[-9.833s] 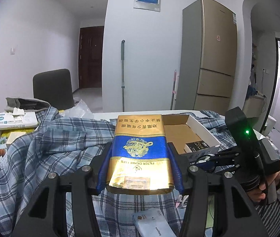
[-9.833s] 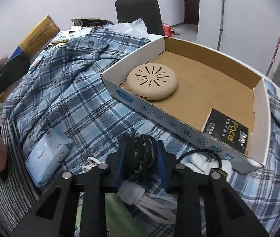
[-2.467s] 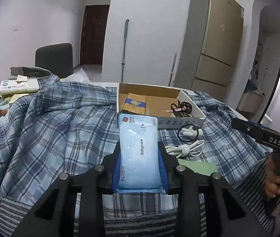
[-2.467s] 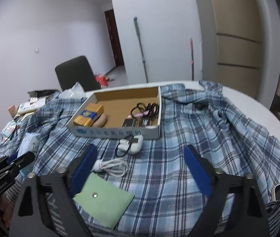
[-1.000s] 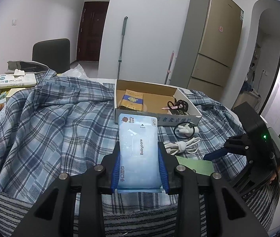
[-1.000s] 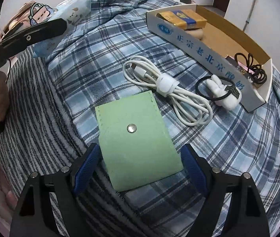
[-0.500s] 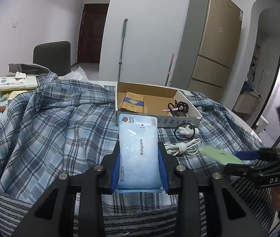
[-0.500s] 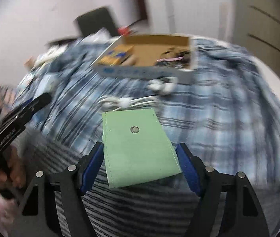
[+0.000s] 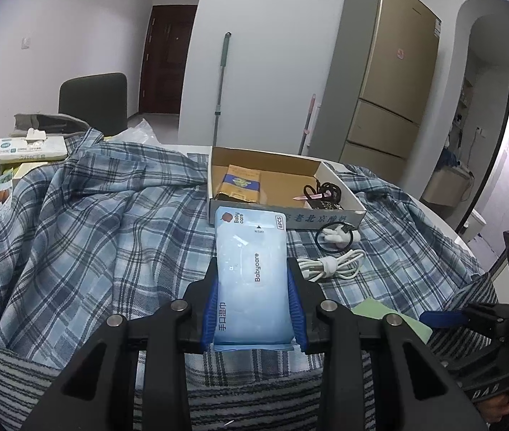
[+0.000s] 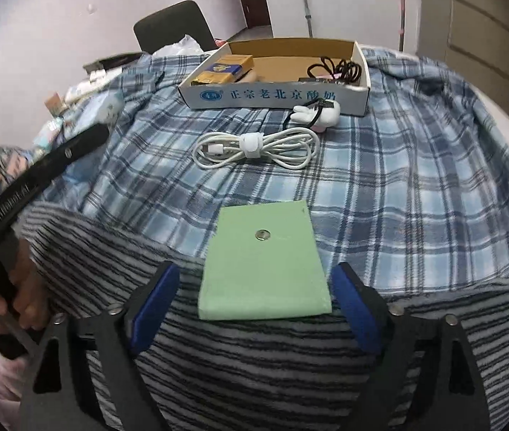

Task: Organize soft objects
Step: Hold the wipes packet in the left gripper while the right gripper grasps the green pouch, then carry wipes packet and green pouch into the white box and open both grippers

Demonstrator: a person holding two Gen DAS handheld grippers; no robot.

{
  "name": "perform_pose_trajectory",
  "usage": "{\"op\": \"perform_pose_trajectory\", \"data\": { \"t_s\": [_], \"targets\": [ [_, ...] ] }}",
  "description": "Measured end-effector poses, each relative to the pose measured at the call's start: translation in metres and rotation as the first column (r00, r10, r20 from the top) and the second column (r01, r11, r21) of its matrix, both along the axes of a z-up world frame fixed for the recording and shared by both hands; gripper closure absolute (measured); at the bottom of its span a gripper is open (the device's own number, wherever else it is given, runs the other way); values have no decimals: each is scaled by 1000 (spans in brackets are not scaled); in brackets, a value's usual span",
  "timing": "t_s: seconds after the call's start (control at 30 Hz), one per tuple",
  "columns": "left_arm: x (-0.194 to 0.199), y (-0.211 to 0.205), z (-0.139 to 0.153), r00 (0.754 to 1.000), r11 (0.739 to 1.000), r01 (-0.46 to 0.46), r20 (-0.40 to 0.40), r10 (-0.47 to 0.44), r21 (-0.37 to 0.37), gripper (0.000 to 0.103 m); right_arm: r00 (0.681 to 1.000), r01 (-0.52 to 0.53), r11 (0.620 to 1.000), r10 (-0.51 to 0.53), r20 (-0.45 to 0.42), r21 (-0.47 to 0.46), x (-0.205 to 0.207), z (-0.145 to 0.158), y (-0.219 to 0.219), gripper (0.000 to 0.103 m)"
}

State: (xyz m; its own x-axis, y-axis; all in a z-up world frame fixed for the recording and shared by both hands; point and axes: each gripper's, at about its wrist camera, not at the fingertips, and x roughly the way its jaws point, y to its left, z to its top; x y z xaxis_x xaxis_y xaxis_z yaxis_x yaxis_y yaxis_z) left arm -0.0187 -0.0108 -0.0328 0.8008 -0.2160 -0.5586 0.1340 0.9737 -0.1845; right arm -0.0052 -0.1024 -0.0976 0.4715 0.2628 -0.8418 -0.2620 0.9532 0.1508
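The left gripper (image 9: 252,309) clamps the wipes pack (image 9: 251,280), seemingly bound for the cardboard box (image 9: 340,212), while the right gripper (image 10: 254,301) straddles the green pouch (image 10: 263,265) with fingers wide, needing only to close.

green pouch (image 10: 264,265) now loose between widened right tongs (image 10: 255,308)

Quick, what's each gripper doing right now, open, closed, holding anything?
Left gripper: closed on the wet wipes pack.
Right gripper: open, its fingers on either side of the green pouch, not gripping it.
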Motion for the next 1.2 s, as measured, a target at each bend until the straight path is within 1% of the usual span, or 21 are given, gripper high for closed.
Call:
{"op": "perform_pose_trajectory", "data": {
  "t_s": [0.1,0.17,0.2,0.23,0.27,0.3,0.37,0.43,0.53,0.63,0.73,0.8,0.87,1.0,1.03,1.07,1.13,1.2],
  "targets": [
    [-1,-2,1,1000,1000,5,8,-5,9,68,999,20,999,-19,33,-31,-2,-2,0,15],
    [-1,-2,1,1000,1000,5,6,-5,8,68,1000,2,999,-1,31,-39,0,-5,2,16],
    [-1,-2,1,1000,1000,4,7,-4,7,68,1000,-9,999,10,24,-46,1,-8,4,19],
    [-2,-2,1,1000,1000,4,8,-4,5,68,1000,-17,998,18,17,-58,3,-10,6,30],
    [-2,-2,1,1000,1000,4,8,-4,6,68,1000,-24,997,25,13,-68,3,-13,8,34],
    [-2,-2,0,1000,1000,4,8,-4,7,68,999,-25,997,26,19,-69,2,-13,8,34],
    [-2,-2,0,1000,1000,4,11,-5,9,68,998,-13,996,18,62,-85,-3,-10,9,34],
    [-1,-1,1,1000,1000,4,11,-4,9,68,992,-9,993,23,123,-115,-10,-5,12,34],
    [-2,-1,2,1000,1000,8,21,-8,11,68,977,-1,991,29,211,-133,-23,5,14,34],
    [-7,-2,8,998,1000,4,55,-5,13,68,959,20,994,11,282,-107,-31,16,10,34],
    [-14,-3,16,996,1000,5,94,-6,13,68,946,45,997,-22,324,-64,-31,28,5,34],
    [-19,-3,25,993,1000,9,121,-10,11,68,934,53,997,-30,357,-53,-31,40,2,34],
    [-23,-4,37,988,1000,3,156,-7,24,68,907,70,996,-39,420,-60,-32,57,0,34],
    [-24,-6,70,975,999,7,221,-19,53,68,833,85,995,-48,551,-42,-30,103,-5,34],
    [-23,-7,78,972,998,7,236,-22,64,68,813,93,995,-56,580,-35,-28,115,-6,34],
    [-20,-9,87,967,997,6,253,-26,78,68,785,99,995,-64,616,-22,-25,128,-7,34],
    [-13,-11,105,959,995,4,283,-32,99,68,750,98,995,-56,659,-27,-17,148,-4,34],
    [-5,-13,125,947,995,2,319,-34,100,68,717,117,993,-74,693,-15,-7,165,-1,34]
  ]
}}
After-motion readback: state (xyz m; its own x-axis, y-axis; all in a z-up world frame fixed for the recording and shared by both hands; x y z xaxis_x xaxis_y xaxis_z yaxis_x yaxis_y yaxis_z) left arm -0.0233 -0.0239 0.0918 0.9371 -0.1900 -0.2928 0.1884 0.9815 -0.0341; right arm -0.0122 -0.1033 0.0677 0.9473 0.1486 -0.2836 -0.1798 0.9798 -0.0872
